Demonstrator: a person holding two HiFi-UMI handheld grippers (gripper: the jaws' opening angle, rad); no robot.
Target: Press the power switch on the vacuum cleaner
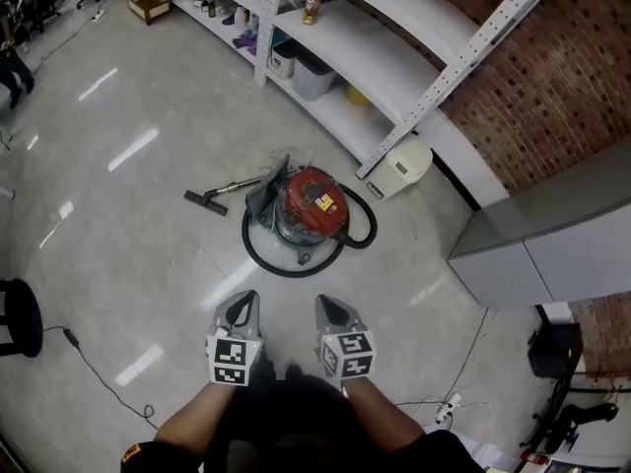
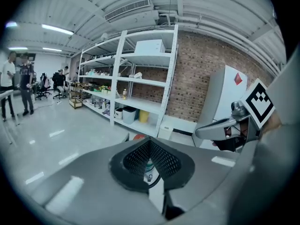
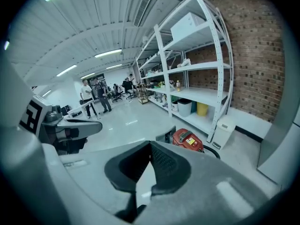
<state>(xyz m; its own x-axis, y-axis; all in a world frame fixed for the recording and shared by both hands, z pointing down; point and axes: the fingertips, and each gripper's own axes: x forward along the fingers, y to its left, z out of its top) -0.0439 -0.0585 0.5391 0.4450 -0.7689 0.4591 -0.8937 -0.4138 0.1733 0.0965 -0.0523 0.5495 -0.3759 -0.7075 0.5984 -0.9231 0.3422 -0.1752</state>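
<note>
The red vacuum cleaner [image 1: 314,205] stands on the shiny floor ahead of me, ringed by its black hose [image 1: 286,264]. Its floor nozzle [image 1: 205,202] lies to the left. In the right gripper view the vacuum cleaner [image 3: 188,140] shows just beyond the jaws. In the left gripper view only a red sliver of the vacuum cleaner [image 2: 138,137] peeks over them. My left gripper [image 1: 244,302] and right gripper [image 1: 330,305] are held side by side close to my body. Both are well short of the machine. Both are shut with nothing between the fingertips. I cannot make out the power switch.
White shelving [image 1: 394,67] with bins and bottles runs along the brick wall behind the vacuum. A small white bin [image 1: 405,166] stands by a shelf post. A grey cabinet [image 1: 537,244] is at the right, a black stool [image 1: 18,315] at the left, and cables [image 1: 99,372] trail on the floor. People [image 3: 91,96] stand far off.
</note>
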